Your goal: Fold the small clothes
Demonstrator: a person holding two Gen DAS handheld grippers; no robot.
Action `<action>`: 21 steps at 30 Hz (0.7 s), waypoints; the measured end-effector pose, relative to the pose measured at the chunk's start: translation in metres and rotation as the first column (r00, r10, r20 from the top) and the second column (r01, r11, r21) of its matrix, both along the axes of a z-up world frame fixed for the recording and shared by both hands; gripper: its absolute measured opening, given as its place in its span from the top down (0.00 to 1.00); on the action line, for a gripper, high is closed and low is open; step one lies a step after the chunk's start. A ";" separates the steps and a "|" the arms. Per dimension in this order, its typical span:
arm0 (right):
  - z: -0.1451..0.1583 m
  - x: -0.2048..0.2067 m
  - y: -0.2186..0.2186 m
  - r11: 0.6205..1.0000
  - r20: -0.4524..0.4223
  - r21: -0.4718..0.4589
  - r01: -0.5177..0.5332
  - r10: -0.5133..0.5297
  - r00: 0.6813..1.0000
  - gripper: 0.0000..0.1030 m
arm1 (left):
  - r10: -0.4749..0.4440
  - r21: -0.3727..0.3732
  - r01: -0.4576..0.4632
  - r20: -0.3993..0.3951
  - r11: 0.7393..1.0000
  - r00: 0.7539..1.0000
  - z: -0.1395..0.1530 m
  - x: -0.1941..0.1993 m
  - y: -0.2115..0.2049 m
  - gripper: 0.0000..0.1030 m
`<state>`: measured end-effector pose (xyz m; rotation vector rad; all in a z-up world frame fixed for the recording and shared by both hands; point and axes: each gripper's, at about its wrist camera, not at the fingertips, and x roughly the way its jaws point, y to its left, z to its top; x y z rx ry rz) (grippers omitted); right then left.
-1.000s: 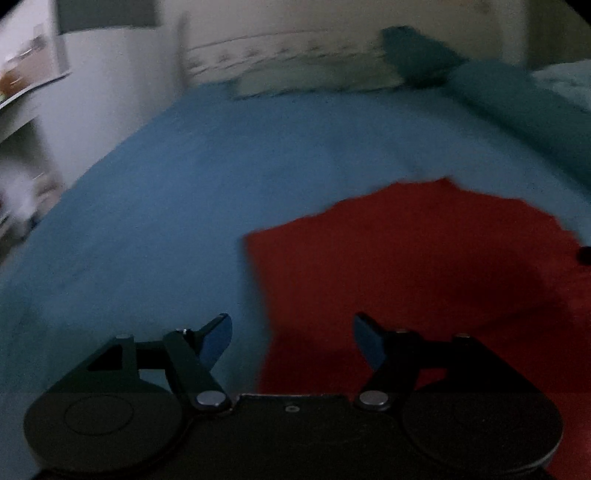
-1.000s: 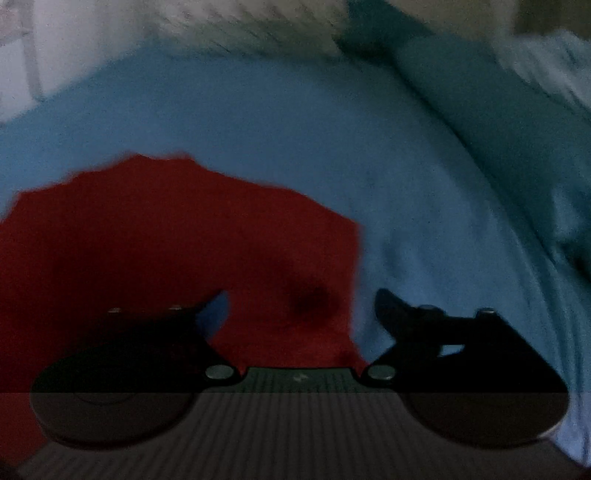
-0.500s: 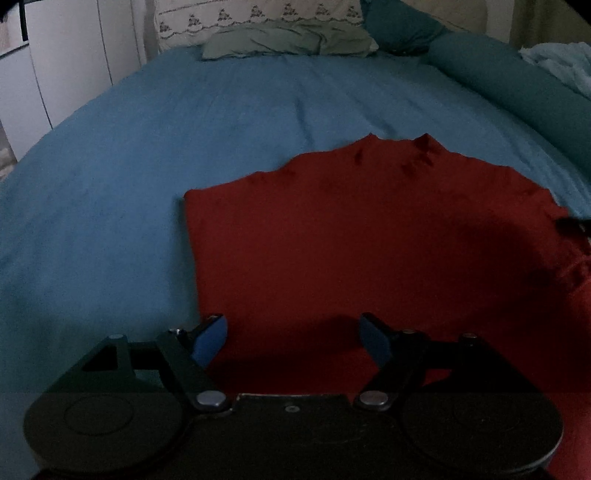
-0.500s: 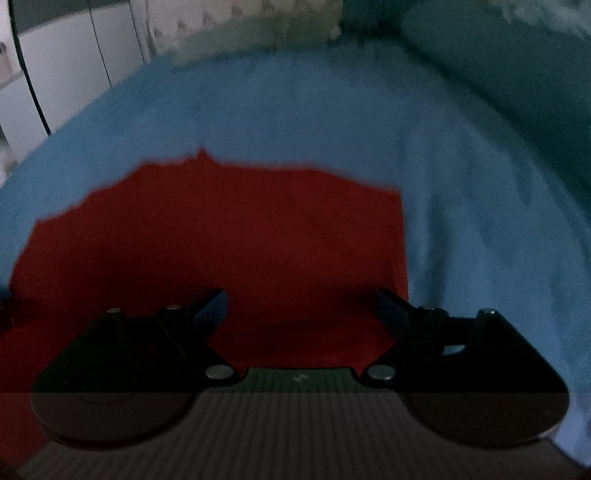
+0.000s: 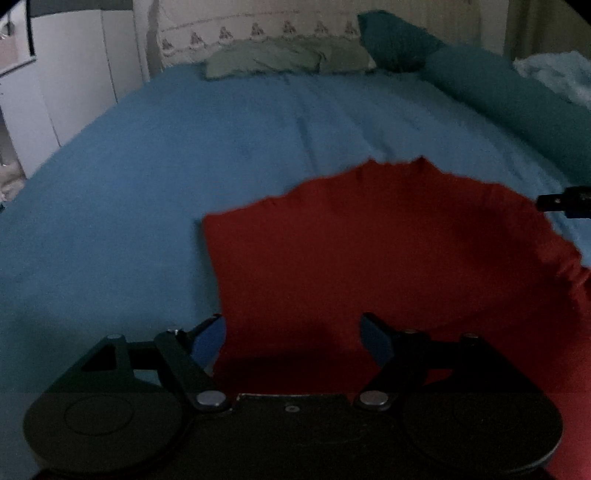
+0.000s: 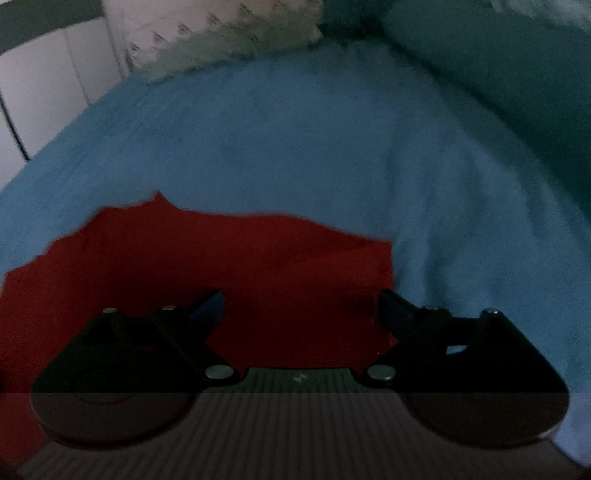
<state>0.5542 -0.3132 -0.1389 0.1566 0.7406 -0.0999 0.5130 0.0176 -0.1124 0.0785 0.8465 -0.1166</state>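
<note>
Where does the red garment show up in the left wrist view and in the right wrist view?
Left wrist: the red garment fills the lower right, its left edge by the left gripper.
Right wrist: the garment fills the lower left, its right edge by the right gripper.
Shared landmark: the patterned pillow at the head of the blue bed.

We see a dim bedroom. A bed covered by a blue bedspread [image 5: 177, 177] fills most of both views. At its head lie a pale embroidered pillow [image 5: 258, 31] and a grey-green pillow [image 5: 288, 59]. A long teal bolster [image 5: 517, 99] runs along the bed's right side, with a light blue blanket [image 5: 554, 70] beyond. White wardrobe doors [image 5: 74, 74] stand at left.
</note>
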 end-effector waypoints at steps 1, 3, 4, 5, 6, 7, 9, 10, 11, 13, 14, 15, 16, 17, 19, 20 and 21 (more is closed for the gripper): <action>0.008 -0.008 0.003 1.000 0.021 -0.004 -0.008 0.008 1.000 0.00 | 0.007 -0.012 -0.007 0.010 1.000 1.000 0.010 -0.008 0.005 0.19; 0.034 -0.038 0.008 1.000 0.071 -0.009 -0.021 0.022 0.997 0.00 | 0.016 -0.028 -0.015 0.036 1.000 0.999 0.029 -0.026 0.013 0.19; 0.046 -0.054 0.009 1.000 0.091 -0.006 -0.025 0.026 0.996 0.00 | 0.020 -0.023 -0.019 0.048 1.000 0.999 0.037 -0.036 0.016 0.18; 0.057 -0.068 0.010 1.000 0.107 -0.003 -0.026 0.026 0.994 0.00 | 0.024 -0.017 -0.023 0.057 1.000 0.998 0.045 -0.047 0.020 0.18; 0.067 -0.082 0.011 1.000 0.120 0.000 -0.025 0.025 0.992 0.00 | 0.028 -0.014 -0.027 0.068 1.000 0.997 0.054 -0.060 0.025 0.18; 0.078 -0.098 0.011 1.000 0.134 0.010 -0.025 0.024 0.991 0.00 | 0.031 -0.016 -0.030 0.075 0.999 0.997 0.062 -0.072 0.028 0.18; 0.095 -0.130 0.009 0.999 0.147 0.023 -0.023 0.019 0.989 0.00 | 0.038 -0.025 -0.036 0.081 0.999 0.996 0.075 -0.100 0.035 0.18; 0.101 -0.143 0.009 0.999 0.149 0.025 -0.022 0.018 0.989 0.00 | 0.039 -0.028 -0.037 0.082 0.999 0.996 0.080 -0.114 0.038 0.18; 0.106 -0.156 0.009 0.999 0.146 0.027 -0.025 0.020 0.989 0.00 | 0.039 -0.028 -0.037 0.084 0.999 0.996 0.085 -0.129 0.040 0.18; 0.110 -0.192 0.011 0.999 0.141 0.021 -0.036 0.032 0.990 0.00 | 0.039 -0.031 -0.036 0.081 0.999 0.996 0.089 -0.162 0.043 0.18; 0.110 -0.211 0.012 0.999 0.138 0.018 -0.039 0.036 0.990 0.00 | 0.038 -0.033 -0.036 0.077 0.999 0.996 0.088 -0.173 0.042 0.19; 0.110 -0.231 0.012 0.999 0.134 0.019 -0.045 0.042 0.990 0.00 | 0.037 -0.038 -0.034 0.070 0.999 0.997 0.087 -0.189 0.042 0.19; 0.106 -0.246 0.013 0.999 0.127 0.024 -0.044 0.041 0.991 0.00 | 0.032 -0.045 -0.029 0.062 0.999 0.998 0.082 -0.203 0.040 0.19; 0.101 -0.261 0.014 0.998 0.116 0.034 -0.046 0.042 0.992 0.00 | 0.027 -0.044 -0.025 0.059 0.999 0.998 0.076 -0.221 0.038 0.19; 0.083 -0.295 0.017 0.997 0.088 0.044 -0.056 0.052 0.995 0.00 | 0.024 -0.031 -0.022 0.051 0.999 0.998 0.060 -0.248 0.032 0.19; 0.073 -0.308 0.019 0.997 0.073 0.049 -0.063 0.059 0.996 0.00 | 0.025 -0.023 -0.023 0.050 0.999 0.998 0.051 -0.261 0.029 0.19; 0.062 -0.324 0.021 0.996 0.062 0.050 -0.078 0.075 0.995 0.00 | 0.032 -0.016 -0.032 0.052 0.999 0.998 0.041 -0.274 0.026 0.20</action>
